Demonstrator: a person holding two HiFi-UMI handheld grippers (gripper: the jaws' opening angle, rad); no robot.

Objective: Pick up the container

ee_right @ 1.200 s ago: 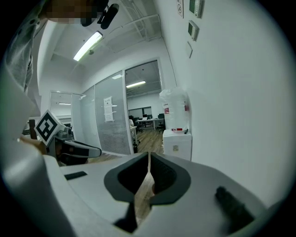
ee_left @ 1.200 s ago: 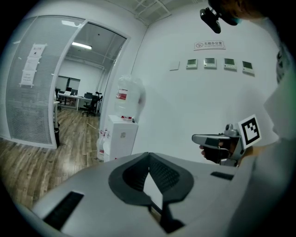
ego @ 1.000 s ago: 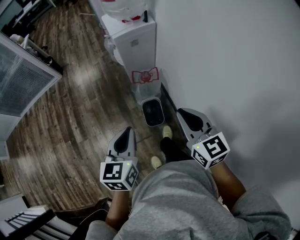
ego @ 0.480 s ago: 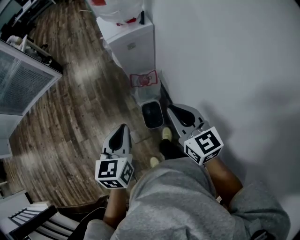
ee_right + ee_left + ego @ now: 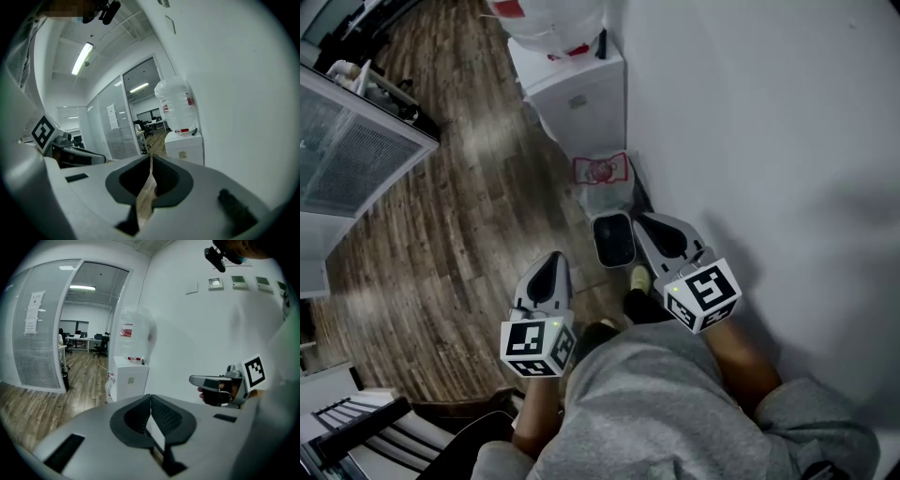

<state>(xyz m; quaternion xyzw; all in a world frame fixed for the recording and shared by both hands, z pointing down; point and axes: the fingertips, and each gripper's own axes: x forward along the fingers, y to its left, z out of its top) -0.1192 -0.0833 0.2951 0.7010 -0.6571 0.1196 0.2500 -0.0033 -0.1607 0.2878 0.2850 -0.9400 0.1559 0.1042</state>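
Head view: water dispenser stands against the white wall. The container, a small open-top bin with a dark inside, sits on the wood floor on the near side of the dispenser, along the same wall, with a bag-lined bin between the two. The right gripper points toward the dispenser, and its tip shows just beside the container's wall-side rim; I see no contact. The left gripper is farther from the dispenser, out over the floor and apart from the container. Left gripper view: the jaws are pressed together with nothing between them; the dispenser is ahead, slightly left of the tips. Right gripper view: the jaws meet at the tip, only a thin seam below, nothing pinched; the dispenser is ahead to the right, hard against the wall.
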